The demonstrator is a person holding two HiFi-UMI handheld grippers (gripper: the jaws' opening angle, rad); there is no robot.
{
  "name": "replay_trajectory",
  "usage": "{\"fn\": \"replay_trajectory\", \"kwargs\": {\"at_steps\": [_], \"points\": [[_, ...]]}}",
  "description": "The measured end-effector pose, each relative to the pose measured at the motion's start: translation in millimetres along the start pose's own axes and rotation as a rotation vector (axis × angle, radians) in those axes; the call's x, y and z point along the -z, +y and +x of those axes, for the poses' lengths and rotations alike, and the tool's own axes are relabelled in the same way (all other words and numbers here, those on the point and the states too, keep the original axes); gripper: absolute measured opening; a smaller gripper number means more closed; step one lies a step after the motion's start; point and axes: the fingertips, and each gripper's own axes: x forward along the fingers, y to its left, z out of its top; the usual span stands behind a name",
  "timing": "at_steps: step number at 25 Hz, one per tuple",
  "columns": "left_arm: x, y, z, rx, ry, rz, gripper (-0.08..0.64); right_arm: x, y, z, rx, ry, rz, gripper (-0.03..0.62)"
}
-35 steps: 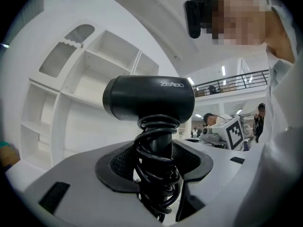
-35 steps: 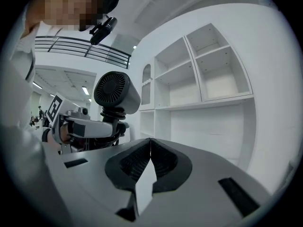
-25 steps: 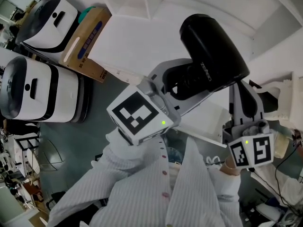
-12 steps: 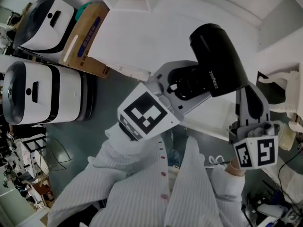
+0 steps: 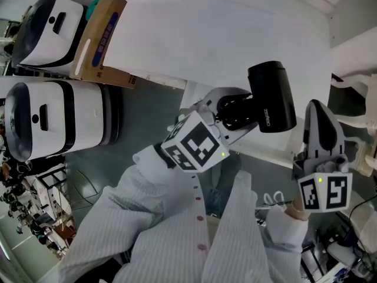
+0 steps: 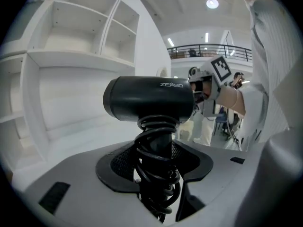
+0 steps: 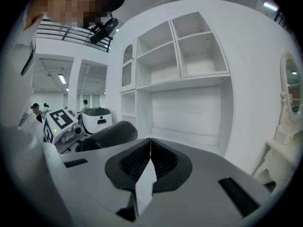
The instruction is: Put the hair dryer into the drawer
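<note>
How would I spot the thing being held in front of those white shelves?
Find the tall white shelf unit; in front of it the left gripper clamps the handle of a black plastic hair dryer. It is the only fat black barrel there, with pale lettering on its side and its black cord coiled round the handle.

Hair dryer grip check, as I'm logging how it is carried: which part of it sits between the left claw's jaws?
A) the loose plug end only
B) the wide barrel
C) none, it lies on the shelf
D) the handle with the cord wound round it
D: in the left gripper view the left claw is closed on the handle of the hair dryer, with the black cord coiled round it; the barrel stands above the jaws.
</note>
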Motion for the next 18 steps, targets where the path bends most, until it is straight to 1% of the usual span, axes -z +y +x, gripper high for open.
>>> {"fn": "replay_trajectory", "kwargs": {"at_steps": [3, 6, 11, 18], "points": [[32.9, -16.1, 13.9, 0.040, 0.079, 0.031, 0.227, 12.8, -3.0, 1.3, 0.008, 0.014, 0.016, 0.011], [61.7, -31.3, 28.7, 0.083, 0.136, 0.031, 0.227, 24.7, -3.1, 4.9, 0.006, 0.028, 0.025, 0.011], [98.0, -46.6, 51.4, 0.142, 0.219, 0.043, 0.227, 42.6, -5.6, 10.7, -0.006, 0.048, 0.056, 0.011], [151.7, -65.8, 79.6, 0.213, 0.358, 0.111, 0.227, 71.3, -13.9, 11.1, -0.016, 0.069, 0.099, 0.011]]}}
